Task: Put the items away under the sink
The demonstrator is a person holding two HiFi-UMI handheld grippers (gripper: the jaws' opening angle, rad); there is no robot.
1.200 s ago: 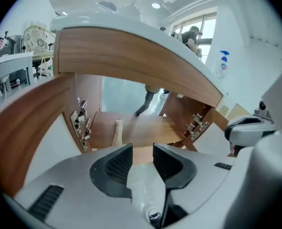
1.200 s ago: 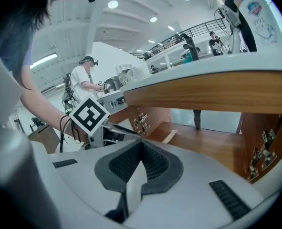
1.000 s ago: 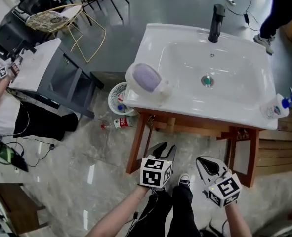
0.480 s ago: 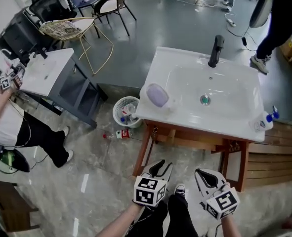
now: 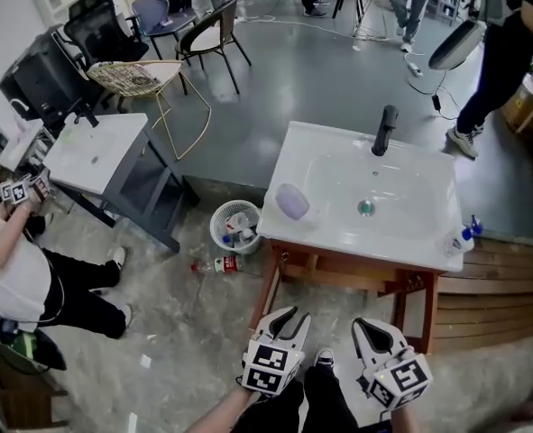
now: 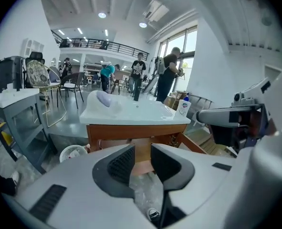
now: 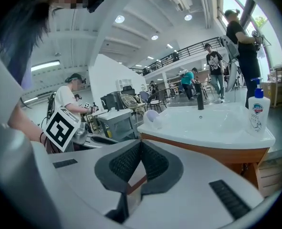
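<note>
Spanning the room: glossy grey stone-look floor (image 5: 185, 332). White glazed rectangular washbasin (image 5: 302, 147) on a brown wooden frame (image 5: 338, 273). Left gripper (image 5: 290, 315): low before the frame, ribbed jaws partly apart, just been closing, nothing between. Right gripper (image 5: 367, 325): alongside, jaws tip to tip, empty. Rounded whitish container with lavender top (image 5: 292, 202): lying on the basin's left rim. White pump bottle with blue nozzle (image 5: 463, 238): upright, front right corner.
</note>
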